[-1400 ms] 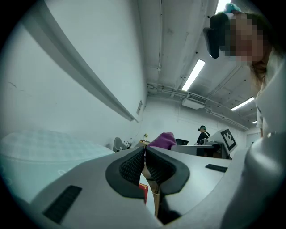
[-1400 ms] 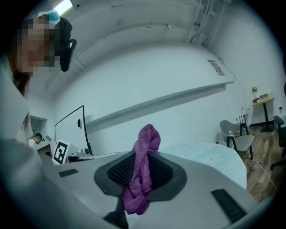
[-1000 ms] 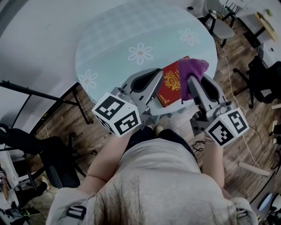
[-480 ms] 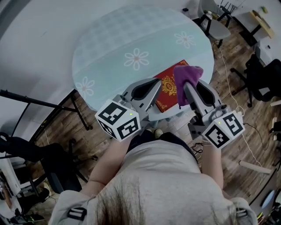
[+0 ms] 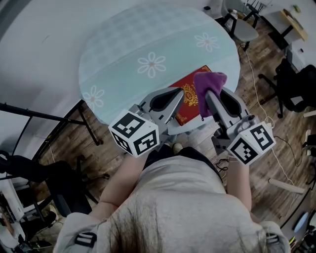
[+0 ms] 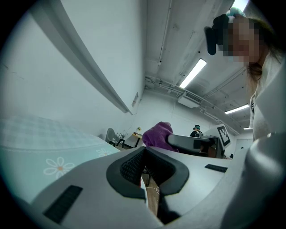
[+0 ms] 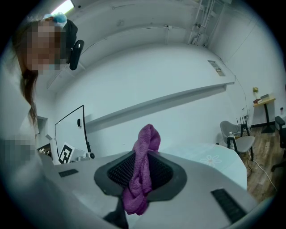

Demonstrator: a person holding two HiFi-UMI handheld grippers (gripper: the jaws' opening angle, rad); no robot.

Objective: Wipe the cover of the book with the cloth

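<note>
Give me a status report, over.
Left gripper shut, beside red gold-emblem book. Right gripper shut on purple cloth, above its cover. Pale round table, nothing blocking.

This looks like an office or a lab workroom, not a home. A grey office chair [image 5: 243, 29] and a black one [image 5: 296, 84] stand on a wood-pattern floor [image 5: 98, 148], and a desk [image 5: 291, 15] shows at the far edge. The round tabletop [image 5: 128, 44] has a pale cover with daisies. In the left gripper view, a long strip light [image 6: 193, 73] and bare pipes [image 6: 170, 27] run along the ceiling.
</note>
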